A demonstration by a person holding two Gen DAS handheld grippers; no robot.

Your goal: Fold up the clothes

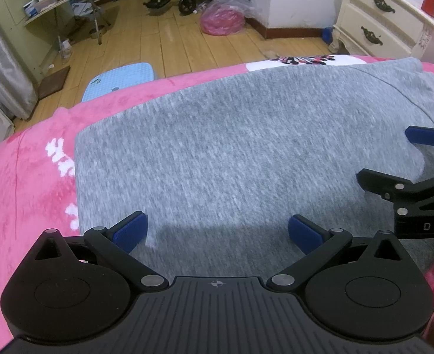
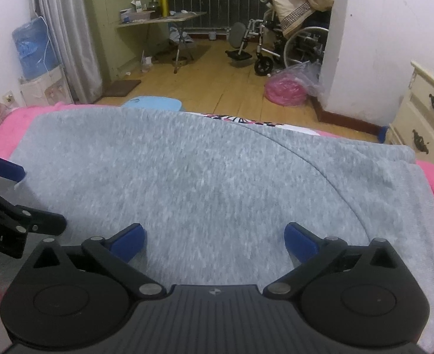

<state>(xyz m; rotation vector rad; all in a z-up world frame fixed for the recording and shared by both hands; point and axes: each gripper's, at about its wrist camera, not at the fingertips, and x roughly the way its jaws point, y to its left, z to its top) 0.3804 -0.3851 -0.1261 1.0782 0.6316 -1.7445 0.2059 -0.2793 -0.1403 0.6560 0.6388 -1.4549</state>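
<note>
A grey knit garment [image 1: 231, 147] lies folded flat on a pink blanket [image 1: 25, 183], and its curved seam shows in the right wrist view [image 2: 217, 183]. My left gripper [image 1: 217, 233] hovers over the garment's near edge, open wide, with nothing between its blue pads. My right gripper [image 2: 214, 240] is also open over the cloth and grips nothing. From the left wrist view the right gripper [image 1: 394, 159] enters at the right edge with its jaws spread. In the right wrist view the left gripper [image 2: 13, 194] shows at the left edge.
Beyond the bed's far edge lie a wooden floor [image 2: 231, 88] and a light blue stool [image 1: 119, 79]. A pink bag in clear plastic [image 2: 287, 88], a wheelchair [image 2: 290, 41] and a folding table [image 2: 158, 20] stand further back. A cream dresser [image 1: 388, 20] is at the right.
</note>
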